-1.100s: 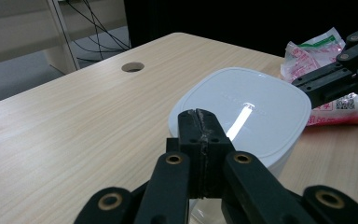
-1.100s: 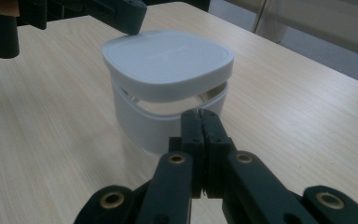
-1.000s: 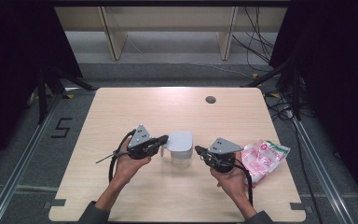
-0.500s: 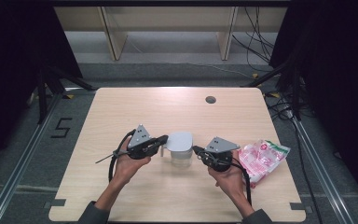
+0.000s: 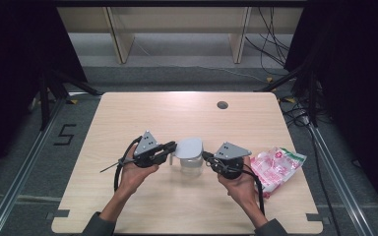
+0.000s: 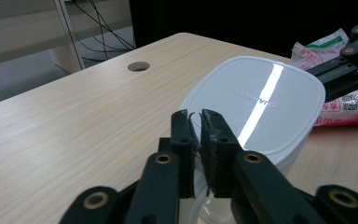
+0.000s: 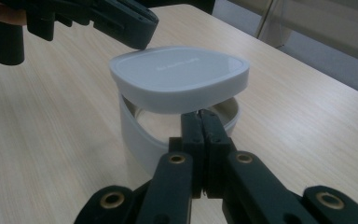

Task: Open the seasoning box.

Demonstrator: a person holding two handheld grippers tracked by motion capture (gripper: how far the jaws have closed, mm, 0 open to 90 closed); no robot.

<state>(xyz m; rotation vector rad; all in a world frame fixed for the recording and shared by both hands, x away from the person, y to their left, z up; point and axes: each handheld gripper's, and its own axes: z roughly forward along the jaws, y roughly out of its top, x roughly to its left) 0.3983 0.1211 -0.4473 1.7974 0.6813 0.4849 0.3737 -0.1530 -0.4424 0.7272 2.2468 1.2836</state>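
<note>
— white lid (image 7: pixel 179 77) is being held raised over the clear container (image 7: pixel 140 135), mid-table, its edge pinched by the left gripper (image 6: pixel 195 122)?
— yes. the container's rim is being clamped by the right gripper (image 7: pixel 200 116), jaws pressed together. a pink packet (image 5: pixel 275 164) is lying just beside.

A black "5" marked on the floor (image 5: pixel 65 133) left of the table (image 5: pixel 142 113), embossed lettering on the white lid (image 6: pixel 254 96) unreadable

The lid (image 5: pixel 189 147) hides the container's (image 5: pixel 191 166) inside.
</note>
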